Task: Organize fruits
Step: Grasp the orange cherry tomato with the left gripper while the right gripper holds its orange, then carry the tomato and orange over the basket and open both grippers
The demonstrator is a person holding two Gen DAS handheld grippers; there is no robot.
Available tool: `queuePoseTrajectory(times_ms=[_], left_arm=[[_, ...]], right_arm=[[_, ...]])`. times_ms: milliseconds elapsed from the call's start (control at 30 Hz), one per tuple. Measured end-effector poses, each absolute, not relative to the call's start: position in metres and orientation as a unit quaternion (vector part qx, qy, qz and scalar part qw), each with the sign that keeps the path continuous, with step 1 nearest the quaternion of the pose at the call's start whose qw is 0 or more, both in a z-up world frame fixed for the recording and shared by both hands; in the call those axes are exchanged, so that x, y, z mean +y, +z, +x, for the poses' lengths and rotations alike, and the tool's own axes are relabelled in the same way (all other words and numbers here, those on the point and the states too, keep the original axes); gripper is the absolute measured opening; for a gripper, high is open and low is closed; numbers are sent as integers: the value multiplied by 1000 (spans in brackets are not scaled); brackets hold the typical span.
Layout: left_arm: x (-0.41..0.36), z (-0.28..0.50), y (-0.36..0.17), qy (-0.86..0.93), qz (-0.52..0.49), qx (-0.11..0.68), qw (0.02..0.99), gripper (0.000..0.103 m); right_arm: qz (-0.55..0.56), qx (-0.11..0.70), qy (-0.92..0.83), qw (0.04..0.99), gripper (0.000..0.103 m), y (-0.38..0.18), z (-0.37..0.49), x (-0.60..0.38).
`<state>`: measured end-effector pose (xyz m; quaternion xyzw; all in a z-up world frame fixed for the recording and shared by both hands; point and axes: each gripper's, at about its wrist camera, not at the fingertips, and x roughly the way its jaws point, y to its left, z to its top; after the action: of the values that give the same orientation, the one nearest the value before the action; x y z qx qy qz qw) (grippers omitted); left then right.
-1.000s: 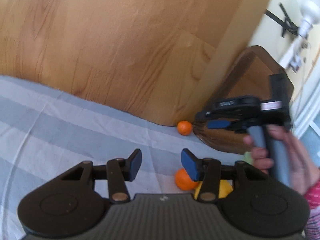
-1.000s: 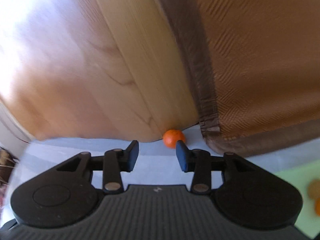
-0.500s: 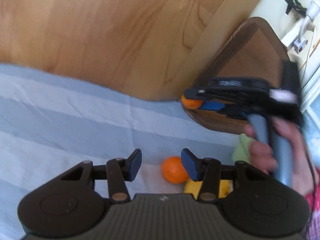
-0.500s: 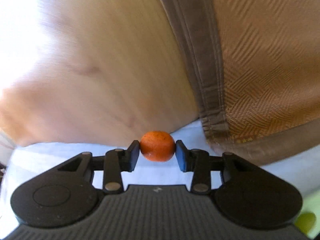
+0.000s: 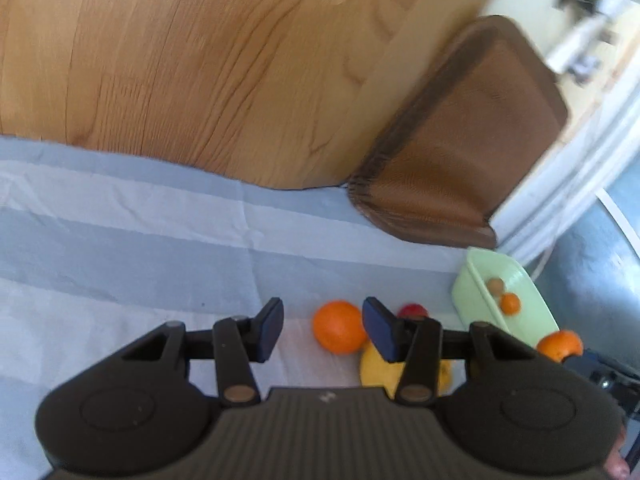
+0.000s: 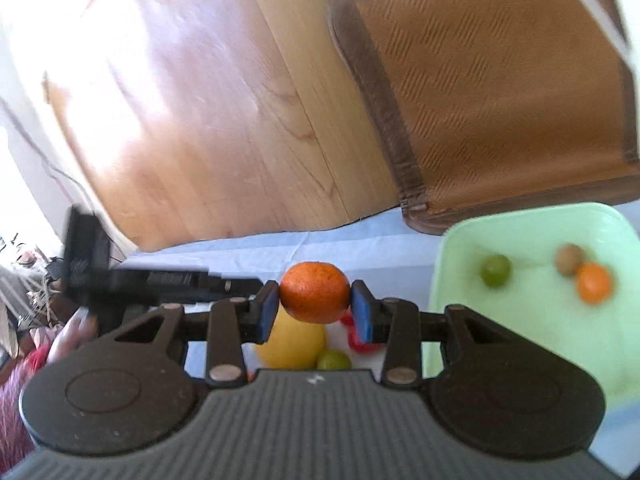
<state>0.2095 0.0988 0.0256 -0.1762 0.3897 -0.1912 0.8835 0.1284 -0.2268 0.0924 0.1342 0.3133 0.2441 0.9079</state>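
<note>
Counting left to right in the right wrist view: one yellow fruit (image 6: 290, 340) and one small green fruit (image 6: 334, 360) lie on the bed under the gripper, with something red (image 6: 354, 340) just beside them, too hidden to name. One mandarin (image 6: 314, 293) is pinched between the pads of the right gripper (image 6: 314, 304), clear of the sheet. The pale green tray (image 6: 520, 220) at the right edge of the bed holds three pieces: one green (image 6: 496, 271), one brownish (image 6: 569, 259), one orange (image 6: 595, 283). In the left wrist view one larger orange (image 5: 338, 326) sits on the sheet between the fingers of the left gripper (image 5: 322, 330), whose jaws stand partly apart with the pads not touching it.

The surface is a bed with a blue striped sheet (image 5: 120, 248); a wooden headboard (image 5: 180, 60) rises at its far edge, and a brown woven panel (image 5: 460, 140) leans at the far right corner. Both views are blurred.

A second ago the mandarin lay against the headboard by the brown panel and the right gripper's jaws were bare; now it is gripped and has come over beside the tray, and that far corner is bare
</note>
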Motion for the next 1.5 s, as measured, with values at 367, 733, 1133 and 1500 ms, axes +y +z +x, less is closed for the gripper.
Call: queuePoseTrajectory(times_ms=[367, 733, 1133, 1500], left_arm=[[24, 113, 31, -184, -8, 329, 926, 75], [7, 125, -1, -144, -11, 372, 917, 33], [-35, 54, 22, -212, -29, 363, 907, 32], [-102, 91, 61, -282, -11, 341, 897, 32]], right_arm=[[70, 293, 199, 933, 42, 45, 54, -216], [90, 294, 173, 936, 42, 44, 15, -235], [87, 293, 156, 939, 42, 37, -6, -258], [79, 259, 124, 955, 42, 51, 11, -301]])
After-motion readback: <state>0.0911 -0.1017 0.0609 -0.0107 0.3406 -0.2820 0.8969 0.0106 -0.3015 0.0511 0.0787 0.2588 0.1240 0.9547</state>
